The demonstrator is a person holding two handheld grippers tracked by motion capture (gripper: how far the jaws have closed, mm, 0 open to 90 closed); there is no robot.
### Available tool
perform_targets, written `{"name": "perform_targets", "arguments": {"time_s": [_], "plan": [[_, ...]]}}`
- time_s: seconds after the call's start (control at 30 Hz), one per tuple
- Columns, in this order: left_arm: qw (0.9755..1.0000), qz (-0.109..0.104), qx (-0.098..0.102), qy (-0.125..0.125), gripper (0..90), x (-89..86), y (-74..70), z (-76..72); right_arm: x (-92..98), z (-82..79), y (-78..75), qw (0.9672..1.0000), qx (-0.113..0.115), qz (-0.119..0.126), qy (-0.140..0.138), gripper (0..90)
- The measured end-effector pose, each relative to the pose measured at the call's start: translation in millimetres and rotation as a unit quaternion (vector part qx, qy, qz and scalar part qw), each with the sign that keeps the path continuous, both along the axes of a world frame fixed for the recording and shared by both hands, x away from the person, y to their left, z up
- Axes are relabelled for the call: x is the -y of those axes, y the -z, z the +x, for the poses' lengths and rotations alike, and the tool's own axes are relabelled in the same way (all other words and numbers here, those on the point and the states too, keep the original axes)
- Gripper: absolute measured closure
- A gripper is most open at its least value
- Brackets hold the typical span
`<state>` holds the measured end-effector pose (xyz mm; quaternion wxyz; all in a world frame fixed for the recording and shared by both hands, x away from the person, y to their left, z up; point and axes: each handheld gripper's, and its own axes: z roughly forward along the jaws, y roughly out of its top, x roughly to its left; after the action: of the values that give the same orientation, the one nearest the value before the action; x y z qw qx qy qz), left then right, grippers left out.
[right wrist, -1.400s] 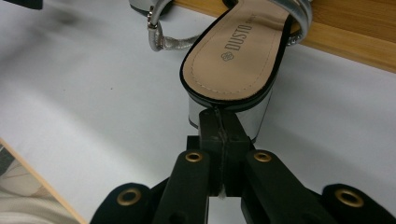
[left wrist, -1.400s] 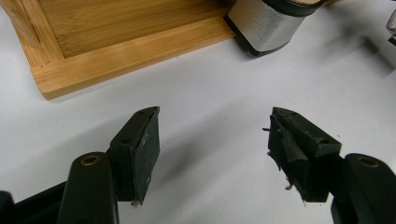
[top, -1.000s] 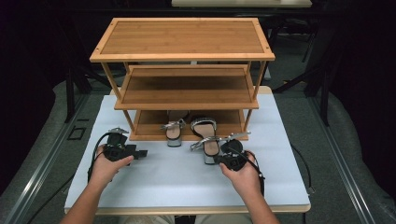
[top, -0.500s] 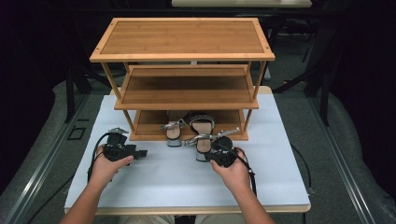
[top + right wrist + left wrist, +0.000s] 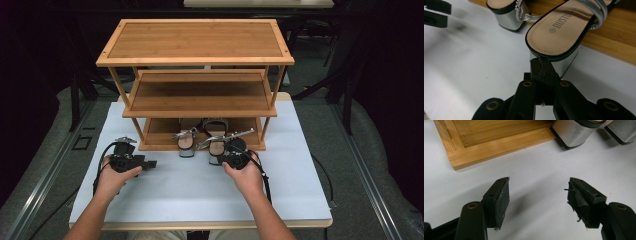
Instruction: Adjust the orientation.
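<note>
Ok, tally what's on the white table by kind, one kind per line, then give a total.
Bamboo shoe rack: 1
Silver block-heel sandals: 2, the left sandal and the right sandal, toes on the bottom shelf
Hand-held grippers: 2, the left gripper open, the right gripper shut against the right sandal's heel
Total: 5

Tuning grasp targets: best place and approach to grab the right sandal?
The block heel of the right sandal. It sticks out past the rack edge over the table, toes tucked under the shelf, so come level from the near side. Flat chrome sides look slippery; pinching the insole rim above may hold better.
</note>
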<state>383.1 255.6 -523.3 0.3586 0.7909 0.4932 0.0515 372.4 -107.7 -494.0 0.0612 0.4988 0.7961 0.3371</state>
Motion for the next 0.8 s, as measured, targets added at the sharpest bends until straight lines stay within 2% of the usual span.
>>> {"name": "perform_targets", "arguments": {"time_s": [0.2,0.3,0.47,0.57,0.8], "plan": [[1.0000,-0.003,0.001,-0.003,34.1,-1.4,0.0,0.7,-0.1,13.1,-3.9,1.0000,0.000,0.003,0.000,89.8],[1.0000,-0.002,-0.003,-0.001,34.1,-1.1,0.0,0.6,-0.4,17.3,-5.0,0.9998,0.005,-0.016,0.011,89.8],[1.0000,0.000,0.001,-0.002,34.1,-0.1,1.0,0.8,1.0,24.5,-3.1,0.9999,-0.006,-0.011,0.007,89.8],[1.0000,-0.001,0.000,-0.002,34.1,-0.3,1.0,0.9,1.2,28.6,-0.8,0.9996,-0.004,-0.022,0.017,89.7],[1.0000,-0.001,0.000,-0.001,34.1,-0.7,1.2,1.3,2.2,34.8,2.0,0.9995,-0.016,-0.018,0.023,89.8]]}}
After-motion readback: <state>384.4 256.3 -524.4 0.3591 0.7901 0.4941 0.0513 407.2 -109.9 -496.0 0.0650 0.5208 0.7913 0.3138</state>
